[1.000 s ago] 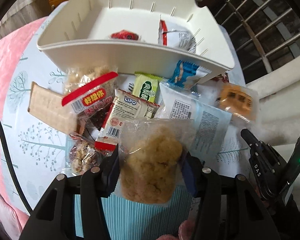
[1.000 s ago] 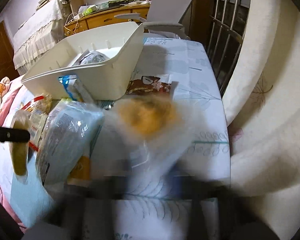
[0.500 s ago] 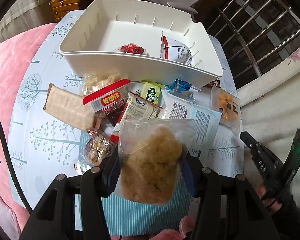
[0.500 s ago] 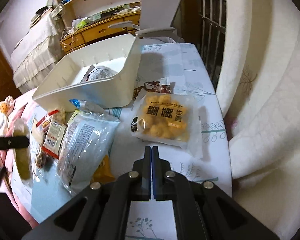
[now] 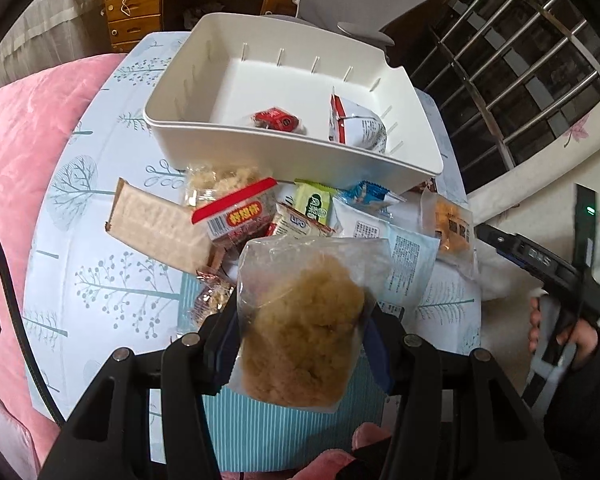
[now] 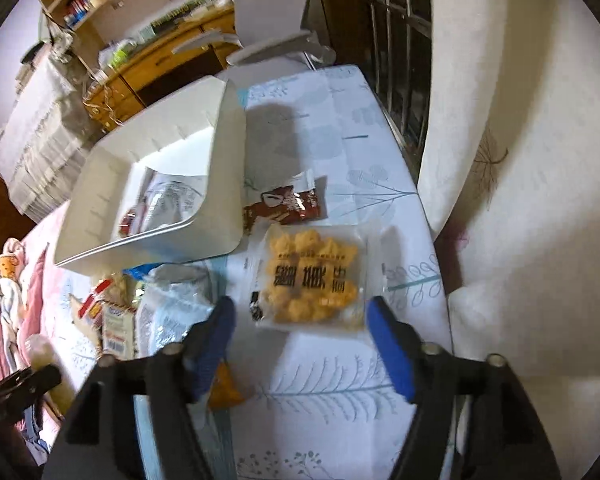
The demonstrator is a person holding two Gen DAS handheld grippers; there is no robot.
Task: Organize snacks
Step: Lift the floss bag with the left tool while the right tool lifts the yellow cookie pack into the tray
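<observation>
Left gripper: the black left gripper is seen at the bottom centre of the left wrist view, its blue-padded fingers clenched on both sides of a clear plastic bag of pale brown crumbly snack. The bag is held upright above the table, in front of the loose pile.

Right gripper: the black right gripper is found at the bottom of the right wrist view with its jaws spread wide and nothing between them. In the left wrist view it is seen at the right edge, gripped by a hand.

Orange snack: a clear packet of orange puffs with black characters lies flat on the tablecloth at frame centre, just beyond the spread fingers and apart from them.

Bin: a white rectangular plastic bin is placed in the upper centre of the left wrist view. A small red packet and a white packet with a red edge are seen inside it.

Loose pile: a red-topped clear pack, a beige cracker slab, a green sachet and a large pale blue printed pouch are heaped just below the bin's near wall.

Brown sachet: a dark brown sachet lies beside the bin's right wall in the right wrist view.

Surface: a white tablecloth with blue tree prints covers the table.
</observation>
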